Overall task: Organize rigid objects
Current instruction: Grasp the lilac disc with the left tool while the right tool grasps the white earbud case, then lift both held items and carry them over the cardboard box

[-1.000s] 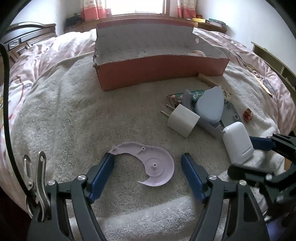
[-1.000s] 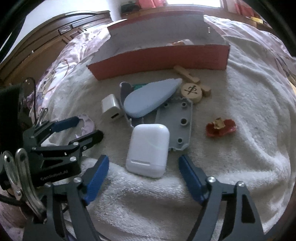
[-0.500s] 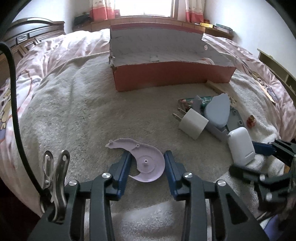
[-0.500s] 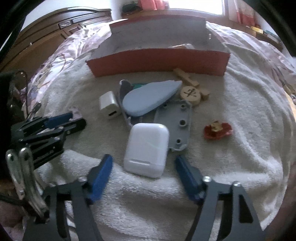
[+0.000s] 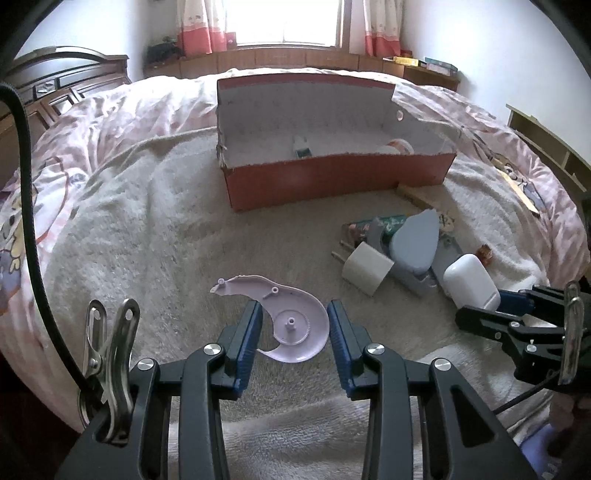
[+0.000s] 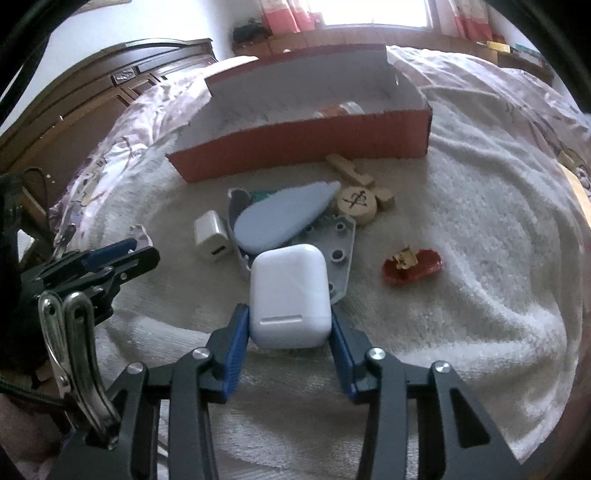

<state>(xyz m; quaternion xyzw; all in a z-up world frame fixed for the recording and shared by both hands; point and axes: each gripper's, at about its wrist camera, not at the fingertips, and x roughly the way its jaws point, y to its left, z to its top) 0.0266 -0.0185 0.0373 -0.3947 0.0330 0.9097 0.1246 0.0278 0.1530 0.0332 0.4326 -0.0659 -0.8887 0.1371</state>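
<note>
Both grippers closed since earlier: left gripper (image 5: 293, 326) clamped the lilac plastic cover (image 5: 291, 325), right gripper (image 6: 290, 325) clamped the white earbud case (image 6: 290, 295), both straight ahead of the red box (image 5: 332, 181), which held few items, most pieces left.

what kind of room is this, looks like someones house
Most likely a bedroom in a home. The work surface is a bed with a pink quilt under a towel, a dark wooden headboard stands behind it, and a curtained window lights the far wall.
</note>
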